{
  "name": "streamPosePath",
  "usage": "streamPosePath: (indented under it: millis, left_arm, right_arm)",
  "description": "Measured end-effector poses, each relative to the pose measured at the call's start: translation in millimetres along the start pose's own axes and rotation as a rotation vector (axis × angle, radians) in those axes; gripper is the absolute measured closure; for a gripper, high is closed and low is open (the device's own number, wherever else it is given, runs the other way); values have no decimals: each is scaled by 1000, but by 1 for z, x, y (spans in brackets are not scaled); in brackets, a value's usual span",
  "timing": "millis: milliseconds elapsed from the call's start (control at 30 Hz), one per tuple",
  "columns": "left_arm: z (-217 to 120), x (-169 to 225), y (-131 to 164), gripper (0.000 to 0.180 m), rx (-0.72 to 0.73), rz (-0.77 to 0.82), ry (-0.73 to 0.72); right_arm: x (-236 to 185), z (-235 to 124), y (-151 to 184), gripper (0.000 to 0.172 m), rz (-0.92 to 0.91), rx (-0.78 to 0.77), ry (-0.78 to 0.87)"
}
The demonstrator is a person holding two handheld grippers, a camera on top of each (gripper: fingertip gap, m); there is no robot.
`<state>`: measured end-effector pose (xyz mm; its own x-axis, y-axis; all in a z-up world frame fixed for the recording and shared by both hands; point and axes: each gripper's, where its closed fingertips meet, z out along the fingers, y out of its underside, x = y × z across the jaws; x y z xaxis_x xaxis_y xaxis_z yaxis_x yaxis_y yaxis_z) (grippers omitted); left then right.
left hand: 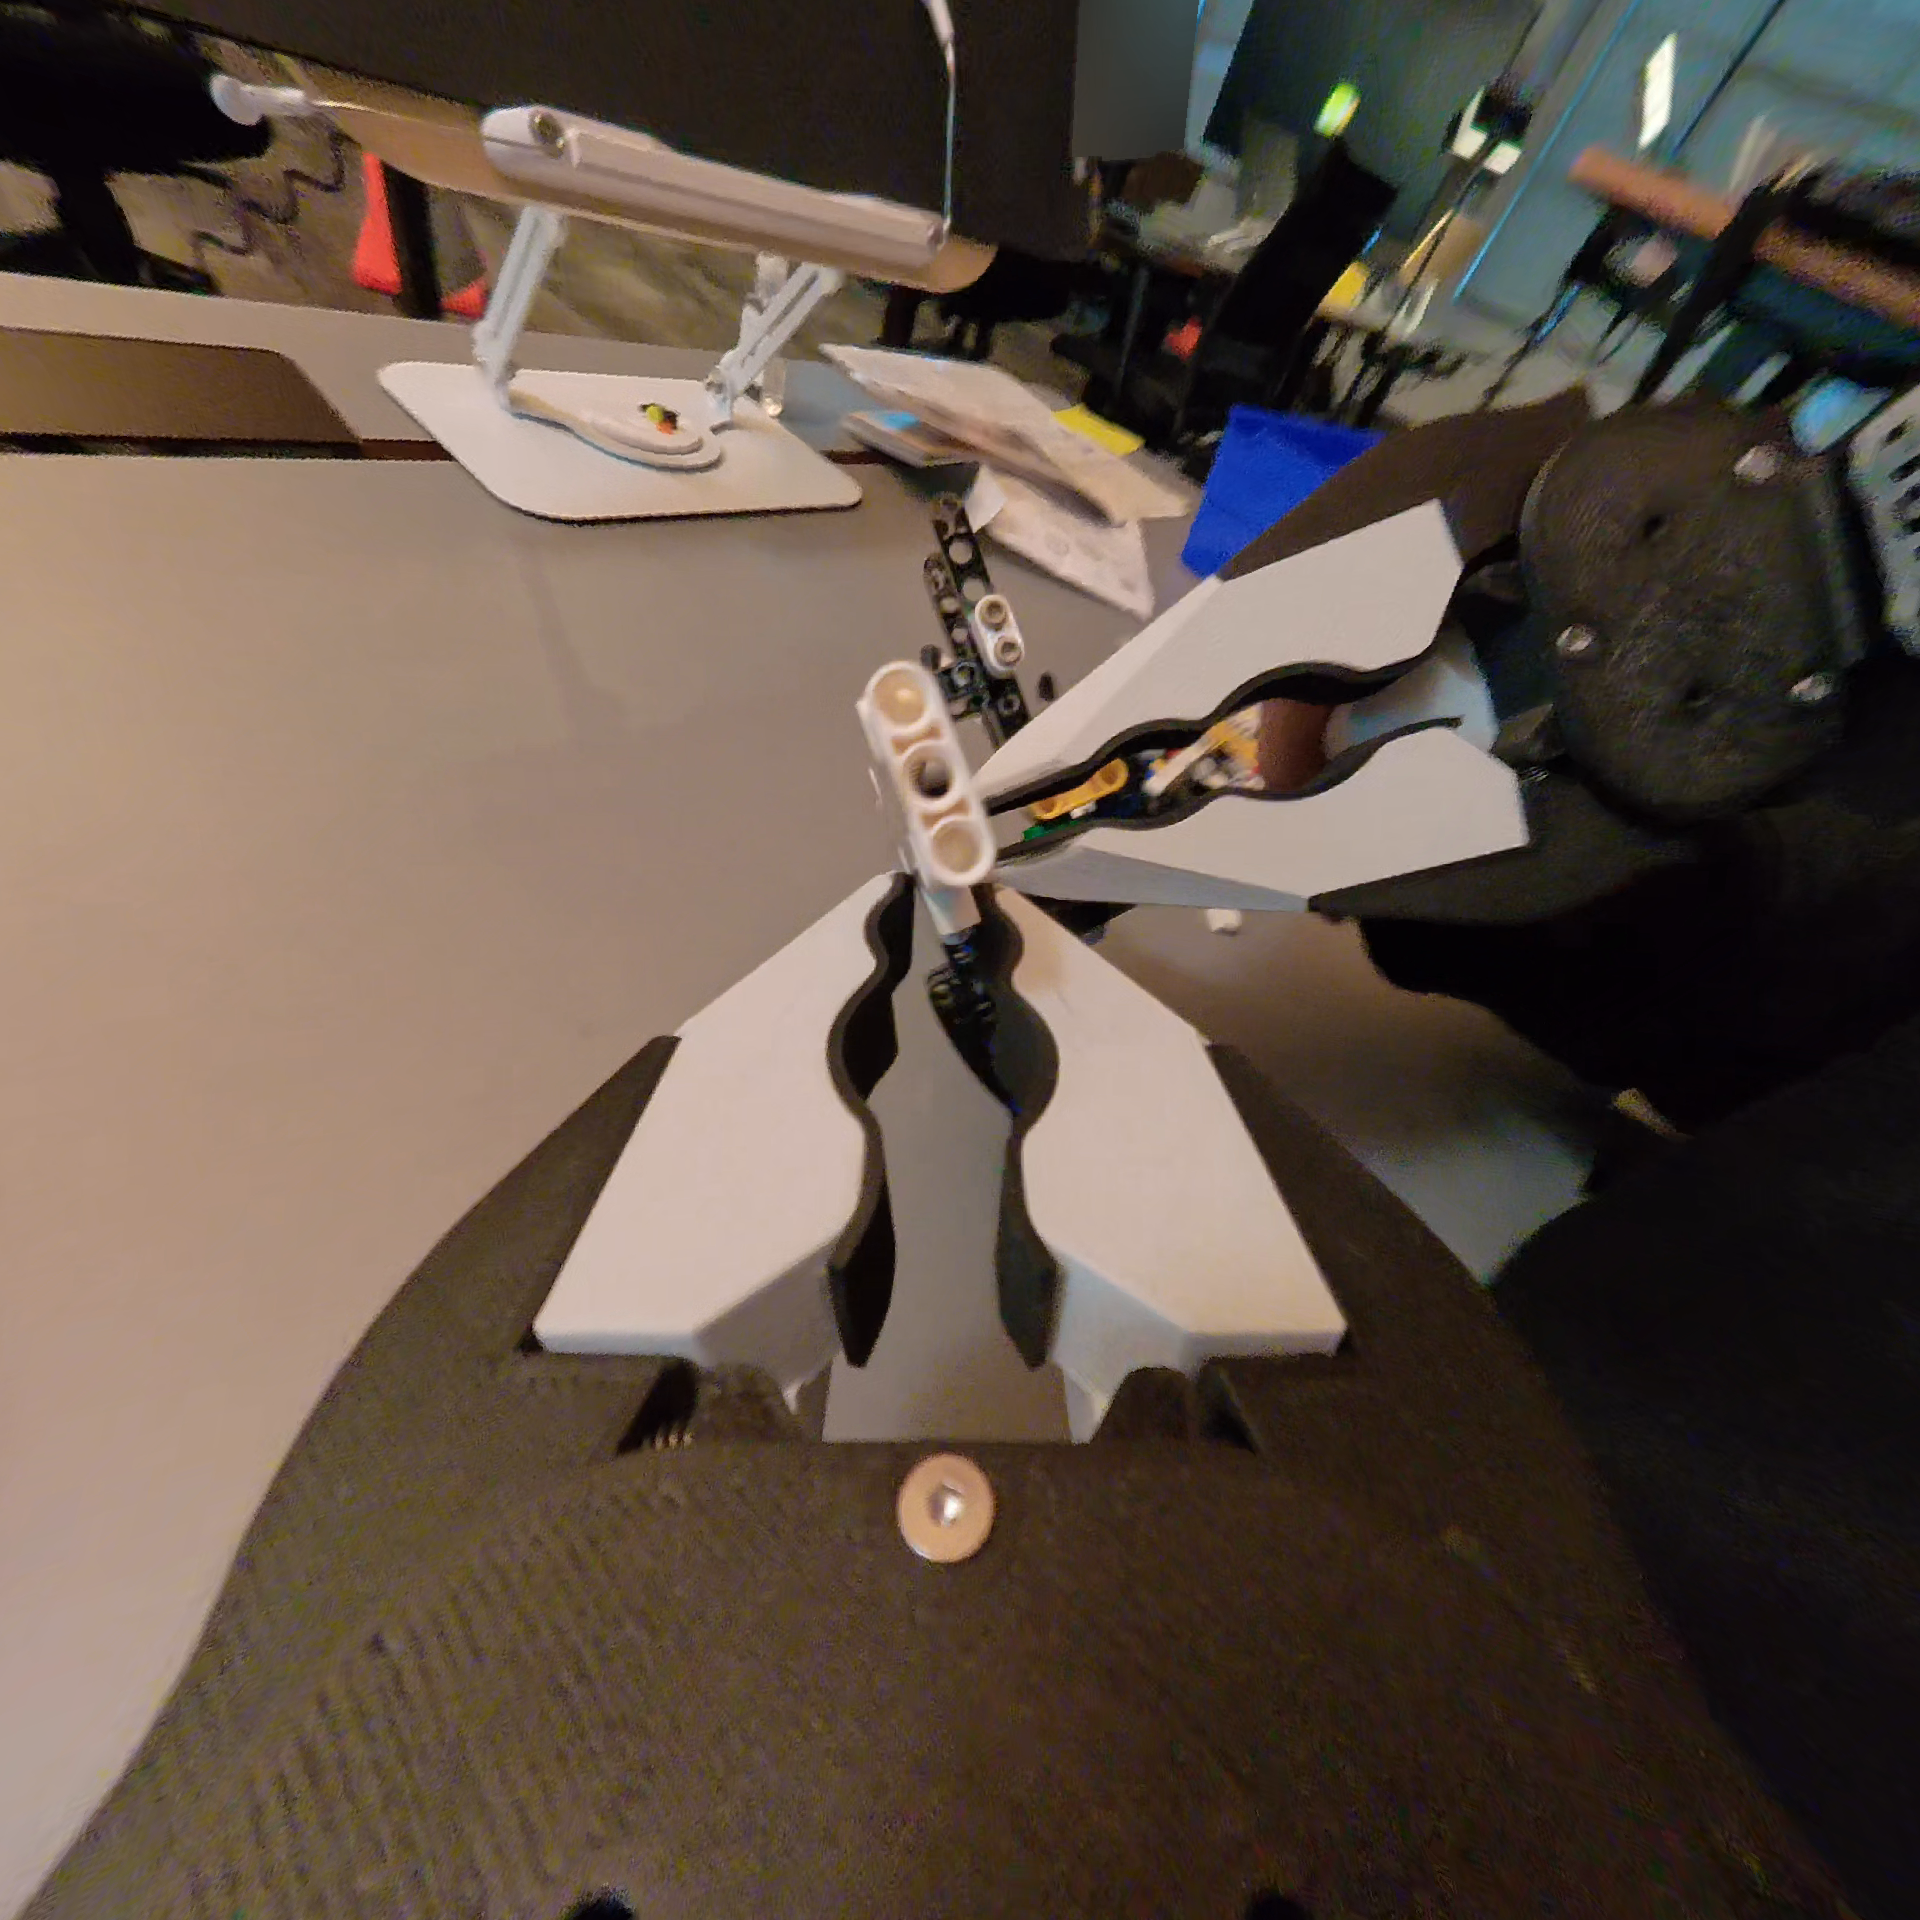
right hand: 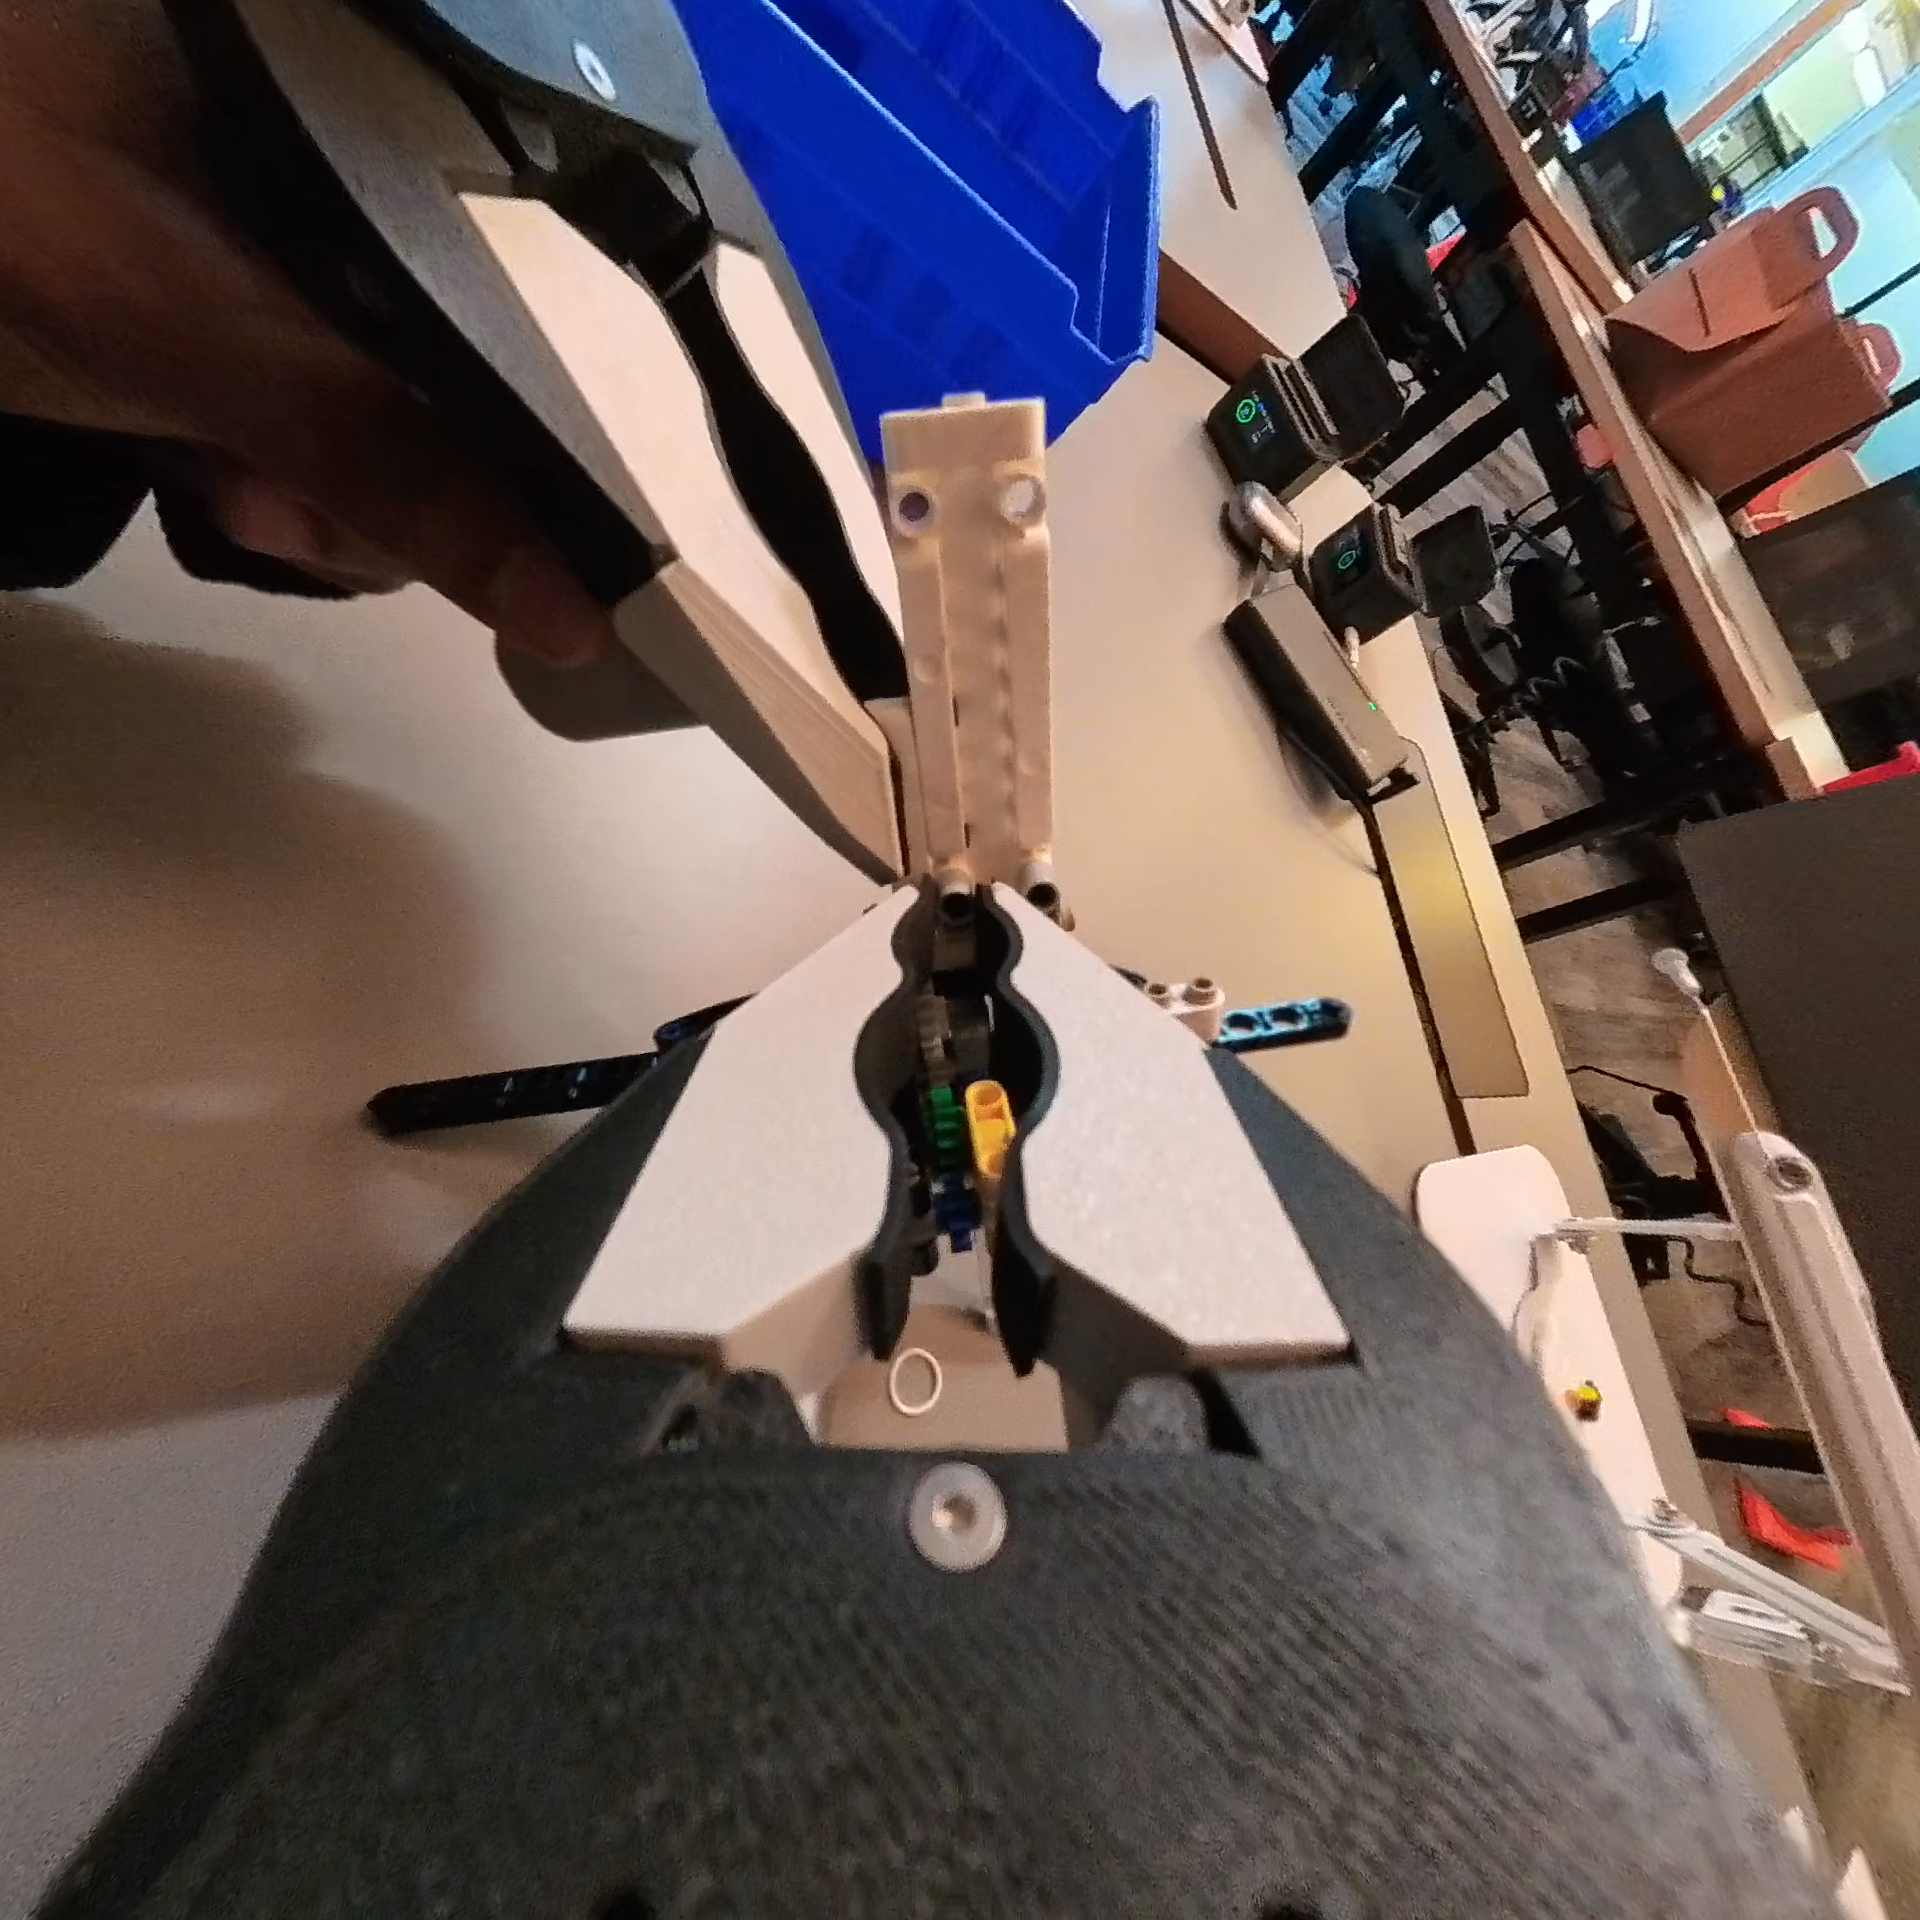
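Note:
A white holed beam stack (left hand: 925,774) is held above the grey table (left hand: 364,779) between both grippers. My left gripper (left hand: 940,899) is shut on a white bar at the stack's lower end. In the right wrist view it comes in from the upper left (right hand: 883,769) and presses on the stack's side (right hand: 977,623). My right gripper (right hand: 956,899) is shut on a small brick mechanism (right hand: 961,1101) with a gear and green, yellow and blue parts. The white stack sticks out ahead of its tips. The right gripper also shows in the left wrist view (left hand: 997,826), coming from the right.
A long black holed beam (left hand: 961,613) and a small white connector (left hand: 1000,629) lie on the table beyond the grippers. A white laptop stand (left hand: 623,457), papers (left hand: 1018,447) and a blue bin (right hand: 935,208) stand farther back. Small black devices (right hand: 1309,416) sit at the table's edge.

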<state>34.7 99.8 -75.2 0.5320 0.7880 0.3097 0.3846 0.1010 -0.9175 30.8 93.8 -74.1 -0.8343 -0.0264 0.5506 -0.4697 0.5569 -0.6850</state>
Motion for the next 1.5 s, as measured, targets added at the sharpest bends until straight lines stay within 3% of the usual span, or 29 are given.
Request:
streamPosePath:
  millis: [67,133,200,233,300,533,700,1067,1367,1500]
  left_arm:
    - [-3,10,-10,147,89,-130,122]
    - [-5,2,-15,143,160,-296,155]
    - [-3,-1,-9,148,150,-365,173]
    - [-2,1,-8,161,141,-365,185]
    - [1,-3,-4,168,105,-292,100]
    - [2,-6,6,171,-4,-149,16]
    - [1,-5,6,171,-7,-109,16]
    - [4,-4,-2,175,40,-128,-25]
    - [7,-9,0,173,60,-151,-31]
    - [5,-7,-5,174,53,-83,-45]
  right_arm:
    - [2,-1,-1,167,12,7,18]
    - [3,-1,-2,167,10,9,30]
    - [0,-1,-4,167,5,15,30]
    - [-1,0,-4,167,1,14,28]
    - [-3,3,-2,167,-23,-6,37]
    - [-8,7,1,163,-60,-21,25]
    - [-10,7,2,163,-38,-47,-10]
    - [-2,-1,1,167,116,1,12]
    - [-2,-4,4,167,99,14,38]
    - [-1,-6,2,167,125,41,36]
